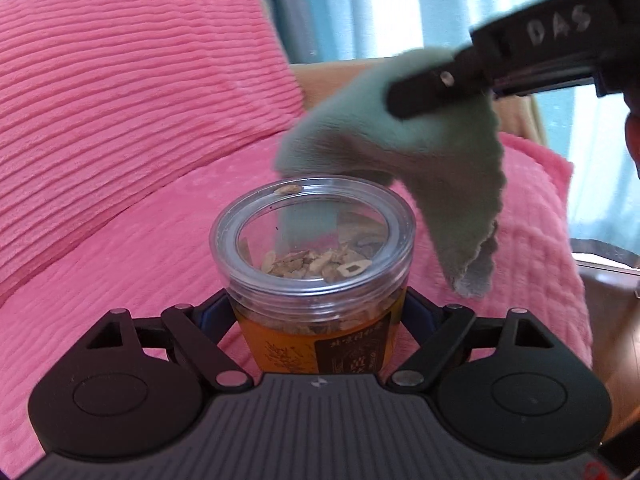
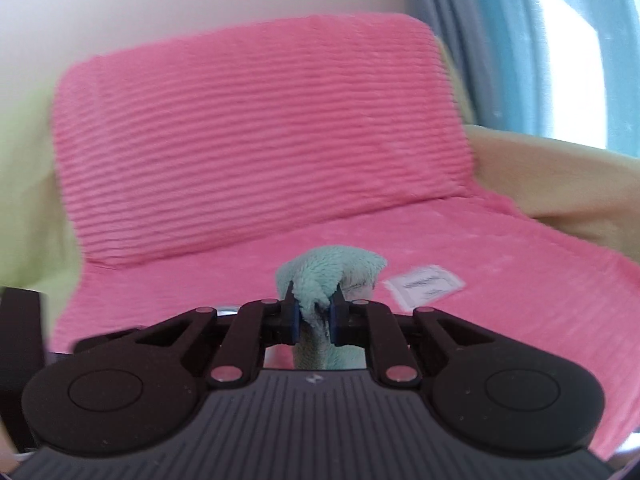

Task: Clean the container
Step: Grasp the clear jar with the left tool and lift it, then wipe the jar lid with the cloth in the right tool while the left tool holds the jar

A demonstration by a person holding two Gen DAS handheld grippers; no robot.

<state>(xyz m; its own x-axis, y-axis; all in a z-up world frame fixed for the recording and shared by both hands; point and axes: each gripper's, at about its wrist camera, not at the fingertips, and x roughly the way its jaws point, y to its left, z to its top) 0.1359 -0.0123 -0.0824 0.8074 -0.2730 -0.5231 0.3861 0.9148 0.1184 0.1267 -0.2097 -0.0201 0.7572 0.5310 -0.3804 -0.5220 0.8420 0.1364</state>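
In the left wrist view, your left gripper (image 1: 320,312) sits at the bottom centre of the frame with its two fingers clamped on the orange-labelled body of a clear plastic jar (image 1: 312,264), which stands upright between them. The jar's transparent lid faces the camera, and pale dried slices (image 1: 316,262) lie heaped inside; one loose slice (image 1: 286,189) rests on the far rim of the lid. At the upper right of the frame your right gripper (image 1: 404,98) reaches in, marked with the letters DAS, and from it hangs a pale green fleecy cloth (image 1: 400,148). The cloth's lower fold touches or nearly touches the far edge of the lid; you cannot tell which, as the cloth is blurred. A pink ribbed cushion (image 1: 140,80) fills the upper left of the frame. In the right wrist view, your right gripper (image 2: 314,312) sits at lower centre with its blue-padded fingers pinched together on the same green cloth (image 2: 320,280), which bunches above them and trails below. Behind it, the pink cushion (image 2: 256,132) stands on a pink cover (image 2: 520,300), and a white label (image 2: 424,286) lies on that cover to the right of the cloth. The jar does not show in this view.
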